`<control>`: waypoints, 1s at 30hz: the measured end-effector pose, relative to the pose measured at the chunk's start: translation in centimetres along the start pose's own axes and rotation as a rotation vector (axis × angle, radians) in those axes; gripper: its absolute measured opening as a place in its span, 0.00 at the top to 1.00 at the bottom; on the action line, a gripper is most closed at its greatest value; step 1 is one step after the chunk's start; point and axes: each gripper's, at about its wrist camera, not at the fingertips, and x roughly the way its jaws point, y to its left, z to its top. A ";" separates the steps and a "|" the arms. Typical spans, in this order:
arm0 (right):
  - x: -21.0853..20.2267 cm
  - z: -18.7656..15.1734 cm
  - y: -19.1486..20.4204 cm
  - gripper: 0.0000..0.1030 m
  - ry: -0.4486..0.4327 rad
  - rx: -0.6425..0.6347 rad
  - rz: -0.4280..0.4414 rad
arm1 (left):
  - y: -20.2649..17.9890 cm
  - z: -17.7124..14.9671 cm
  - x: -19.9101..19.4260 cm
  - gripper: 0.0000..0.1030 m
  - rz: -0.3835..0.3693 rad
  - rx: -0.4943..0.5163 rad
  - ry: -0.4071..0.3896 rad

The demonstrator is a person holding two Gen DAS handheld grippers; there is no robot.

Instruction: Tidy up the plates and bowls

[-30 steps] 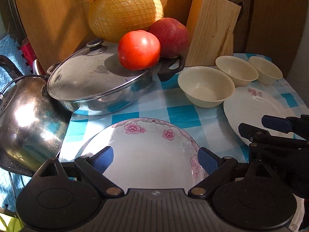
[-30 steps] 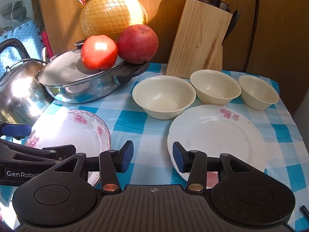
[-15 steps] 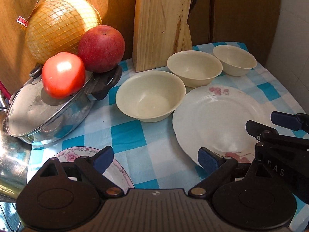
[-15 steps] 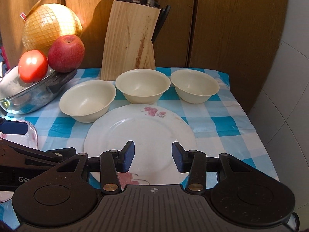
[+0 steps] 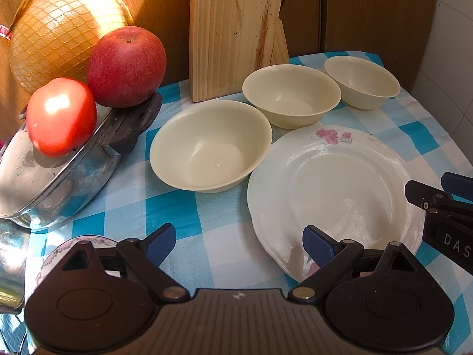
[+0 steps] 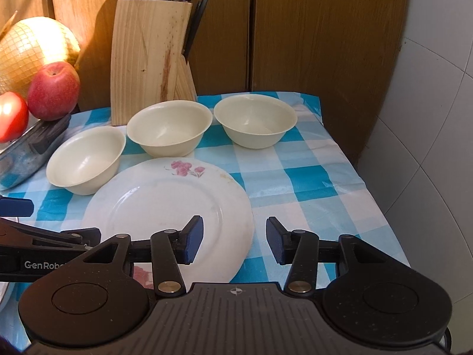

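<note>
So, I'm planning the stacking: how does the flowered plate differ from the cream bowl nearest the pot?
The flowered plate is white, wide and shallow, with pink flowers on its rim; the cream bowl is plain, narrower and deep. Both stand empty and upright on the checked cloth, the plate's rim close beside the bowl.

Left gripper (image 5: 239,241) and right gripper (image 6: 235,238): jaws apart, empty.

Left gripper (image 5: 239,243) fingers spread wide above tablecloth (image 5: 177,210), beside flowered plate (image 5: 340,189).
</note>
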 end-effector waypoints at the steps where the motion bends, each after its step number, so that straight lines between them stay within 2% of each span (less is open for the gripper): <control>1: 0.2 0.0 -0.3 0.46 0.007 0.009 -0.002 | -0.2 0.1 0.2 0.14 -0.003 0.000 0.003; 6: 1.3 -0.2 -1.5 0.46 0.045 0.060 0.016 | -0.7 0.5 1.5 0.14 -0.078 -0.042 0.042; 13: 3.4 -0.3 -2.6 0.47 0.108 0.150 0.097 | -0.7 1.6 3.3 0.13 -0.146 -0.084 0.075; 15: 3.7 -0.3 -2.8 0.46 0.109 0.163 0.104 | -0.4 1.7 3.9 0.09 -0.171 -0.108 0.079; 17: 3.8 -0.3 -2.7 0.46 0.106 0.161 0.107 | -0.5 1.4 4.0 0.03 -0.174 -0.085 0.057; 22: 3.9 -0.3 -2.4 0.43 0.099 0.137 0.115 | -0.2 0.9 3.8 0.03 -0.189 -0.072 0.018; 26: 3.9 -0.4 -2.7 0.42 0.092 0.136 0.137 | 0.1 0.0 3.5 0.03 -0.191 -0.075 -0.049; 30: 3.8 -0.7 -2.8 0.36 0.082 0.115 0.164 | 0.5 0.3 3.1 0.05 -0.205 -0.064 -0.007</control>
